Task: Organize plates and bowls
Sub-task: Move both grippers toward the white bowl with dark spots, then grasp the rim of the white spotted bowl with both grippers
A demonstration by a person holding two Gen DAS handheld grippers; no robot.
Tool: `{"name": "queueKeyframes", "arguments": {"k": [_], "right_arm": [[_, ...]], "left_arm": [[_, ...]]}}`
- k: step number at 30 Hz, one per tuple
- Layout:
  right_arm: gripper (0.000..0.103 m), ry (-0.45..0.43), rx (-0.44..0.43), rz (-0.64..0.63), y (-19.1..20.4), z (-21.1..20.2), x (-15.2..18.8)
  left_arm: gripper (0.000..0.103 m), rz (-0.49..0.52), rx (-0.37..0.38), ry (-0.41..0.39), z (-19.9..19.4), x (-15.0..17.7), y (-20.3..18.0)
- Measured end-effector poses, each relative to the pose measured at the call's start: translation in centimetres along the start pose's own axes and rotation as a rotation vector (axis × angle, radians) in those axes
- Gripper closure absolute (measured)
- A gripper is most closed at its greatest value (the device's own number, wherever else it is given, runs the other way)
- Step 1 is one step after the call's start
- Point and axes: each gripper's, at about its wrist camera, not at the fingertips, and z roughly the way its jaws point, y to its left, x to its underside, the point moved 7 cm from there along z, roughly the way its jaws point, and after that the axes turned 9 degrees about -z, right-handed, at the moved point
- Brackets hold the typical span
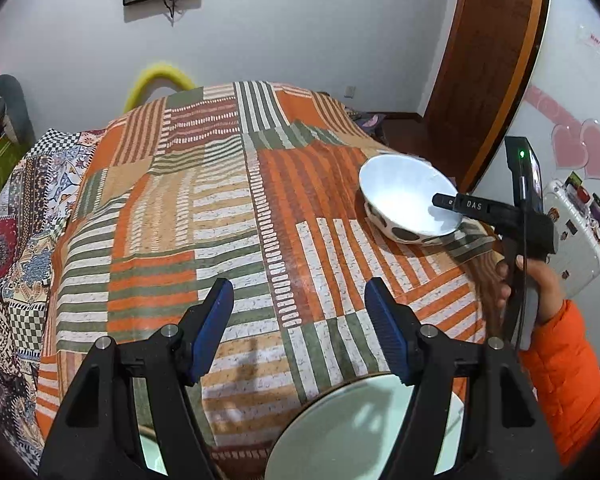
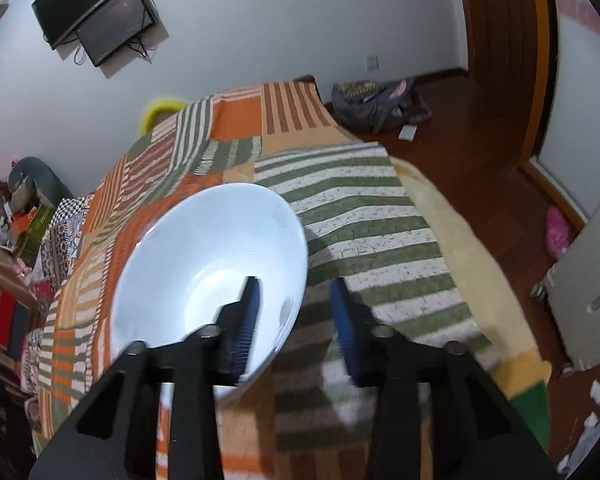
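Note:
A white bowl (image 1: 404, 196) with dark spots on its outside sits near the far right edge of the table (image 1: 220, 200), which is covered by a striped patchwork cloth. My right gripper (image 2: 296, 304) straddles the near rim of the bowl (image 2: 204, 248). One blue pad (image 2: 246, 320) is inside the bowl and the other is outside, with cloth showing between it and the rim. In the left wrist view the right gripper (image 1: 444, 202) reaches over the bowl, held by a hand in an orange sleeve. My left gripper (image 1: 300, 308) stands open and empty over the cloth. A pale plate (image 1: 360, 432) lies just below it at the near edge.
A white suitcase (image 1: 572, 232) stands right of the table beside a brown door (image 1: 488, 60). A backpack (image 2: 376, 104) lies on the wooden floor beyond the table. A yellow chair back (image 1: 156, 76) rises behind the far edge. Clutter fills the left side.

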Motion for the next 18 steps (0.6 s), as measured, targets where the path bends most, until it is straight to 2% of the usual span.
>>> {"name": "queueKeyframes", "arguments": {"k": [3, 6, 14, 15, 18], "right_arm": [[0.090, 0.003, -0.027, -0.022, 0.7, 0.3, 0.3], [0.089, -0.002, -0.022, -0.090, 1.8, -0.3, 0.7], [0.089, 0.045, -0.124, -0.185, 5.0, -1.8, 3.4], [0.089, 0.054, -0.136, -0.193, 5.4, -2.0, 3.9], [0.089, 0.075, -0.153, -0.211, 6.2, -2.2, 4.9]], "left_arm": [[0.035, 0.005, -0.022, 0.011, 1.4, -0.2, 0.1], [0.035, -0.010, -0.030, 0.038, 2.8, -0.5, 0.1], [0.036, -0.058, 0.026, 0.133, 6.3, -1.1, -1.0], [0.037, -0.058, 0.032, 0.146, 6.8, -1.0, -1.3], [0.050, -0.042, 0.041, 0.187, 8.1, -0.4, -2.2]]}}
